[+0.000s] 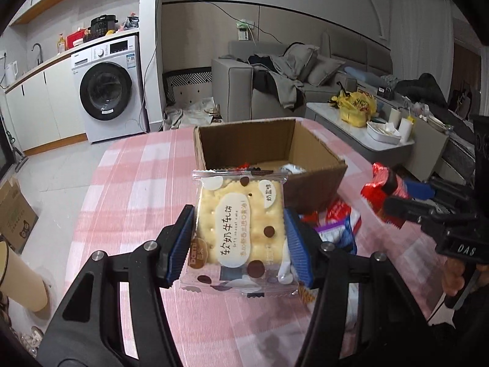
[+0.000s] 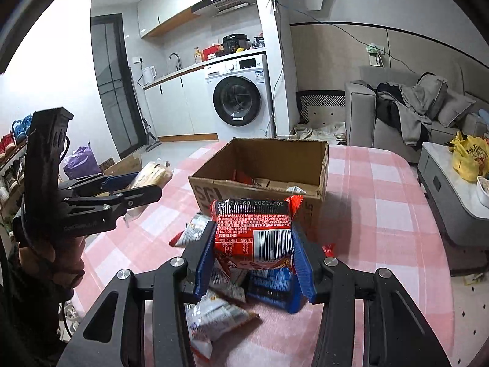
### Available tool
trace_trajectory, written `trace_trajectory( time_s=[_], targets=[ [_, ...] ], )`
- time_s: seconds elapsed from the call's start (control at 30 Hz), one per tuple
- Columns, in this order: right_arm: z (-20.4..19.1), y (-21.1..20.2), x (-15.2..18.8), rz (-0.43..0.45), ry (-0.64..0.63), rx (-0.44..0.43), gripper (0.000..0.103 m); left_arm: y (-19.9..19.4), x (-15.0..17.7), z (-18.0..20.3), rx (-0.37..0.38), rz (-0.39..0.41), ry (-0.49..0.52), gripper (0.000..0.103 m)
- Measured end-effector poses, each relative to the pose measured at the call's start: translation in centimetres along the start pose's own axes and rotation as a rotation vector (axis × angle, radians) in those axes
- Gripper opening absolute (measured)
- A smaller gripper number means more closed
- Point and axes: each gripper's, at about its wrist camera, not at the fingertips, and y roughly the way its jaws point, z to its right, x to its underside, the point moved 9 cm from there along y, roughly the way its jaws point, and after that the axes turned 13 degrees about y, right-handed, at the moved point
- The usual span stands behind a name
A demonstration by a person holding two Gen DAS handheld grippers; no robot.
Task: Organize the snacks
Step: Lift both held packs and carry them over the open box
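**Both grippers loaded, box waiting ahead**

Left gripper [image 1: 240, 238] is clamping a clear-wrapped cracker packet [image 1: 240, 229] between its blue pads [image 1: 177, 252], holding it flat and lifted above the pink checked tablecloth [image 1: 122, 183]. Seen from the right wrist camera, this same gripper [image 2: 143, 188] is hovering off the left side of the table, beside the box and not yet over it.

Moving rightward, the open cardboard box [image 1: 318, 180] is standing at the middle of the table, just beyond the held cracker packet, with a few wrappers already lying on its floor. In front of it, close to the near wall, loose snack packets [image 2: 220, 315] are lying scattered on the cloth — white, blue and red ones, some overlapping.

Further right, the right gripper [image 2: 255, 241] is squeezing a red snack packet [image 2: 255, 229], barcode side up, raised above that pile and short of the box's front wall [image 2: 207, 195].

The step in hand appears to be carrying — both packets are gripped and clear of the table, neither yet over the opening. The next move likely calls for bringing each packet forward above the rim, high enough to clear the cardboard walls, then letting go one at a time so the two tools are not crowding the opening.
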Motion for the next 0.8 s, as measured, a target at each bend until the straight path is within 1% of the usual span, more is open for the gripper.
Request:
trace_trajectory(
  time_s=[0.27, 0.43, 0.63, 0.8],
  targets=[
    [-0.5, 1.8, -2.3, 0.007, 0.005, -0.018, 0.047, 1.8, -3.1, -0.7, 0.002, 0.024, 0.003, 0.055],
    [-1.0, 2.8, -4.4, 0.021, 0.005, -0.023, 0.047, 3.3, -4.8, -1.5, -0.003, 0.03, 0.004, 0.055],
    [-1.0, 4.7, -6.2, 0.024, 0.015, -0.02, 0.047, 5.6, -6.3, -2.6, 0.0, 0.031, -0.007, 0.055],
    [-0.3, 6.5, -7.1, 0.018, 0.031, -0.017, 0.047, 8.3, -7.3, -3.4, 0.0, 0.014, -0.013, 0.055]
  ],
)
